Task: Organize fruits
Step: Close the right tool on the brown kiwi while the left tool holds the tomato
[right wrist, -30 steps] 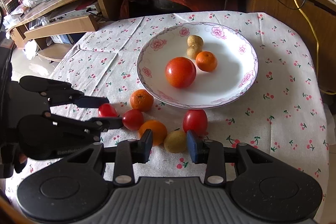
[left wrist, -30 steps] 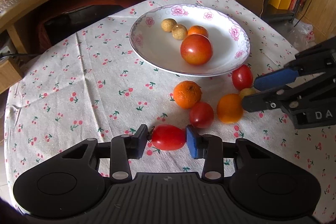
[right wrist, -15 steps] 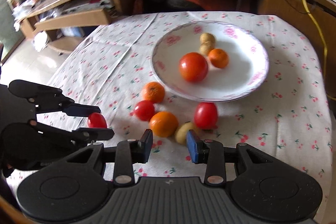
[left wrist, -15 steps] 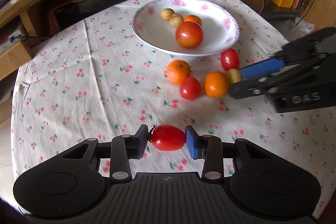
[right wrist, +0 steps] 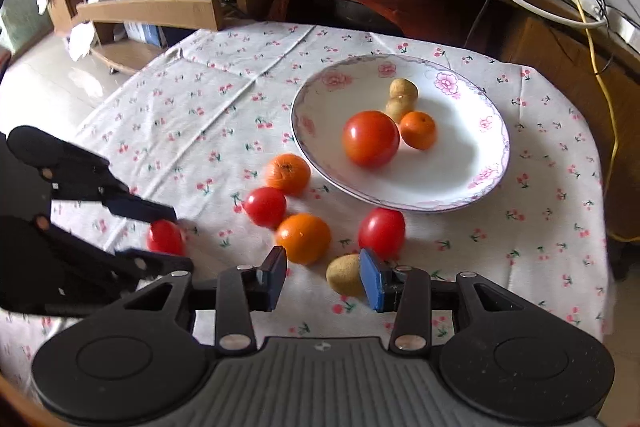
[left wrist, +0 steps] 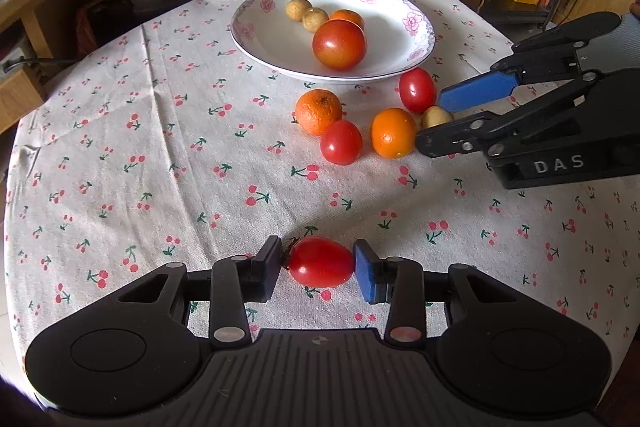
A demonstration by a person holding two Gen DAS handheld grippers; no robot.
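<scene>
Left wrist view: the left gripper (left wrist: 316,265) pinches a small red tomato (left wrist: 320,261) between its pads (stem toward the black pad), above the cherry-print cloth (left wrist: 120,163). At 12 o'clock sits the plate (left wrist: 260,43); at 2 o'clock the right gripper (right wrist: 323,273) stands wide, a brown fruit (right wrist: 346,274) against its blue pad.

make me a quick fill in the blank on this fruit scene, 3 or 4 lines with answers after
1. The left gripper is shut on a small red ____.
2. The white plate holds ____ fruits.
3. The right gripper is open, its blue pad beside a small ____ fruit.
4. The tablecloth is printed with ____.

Answers: tomato; four; brown; cherries
</scene>
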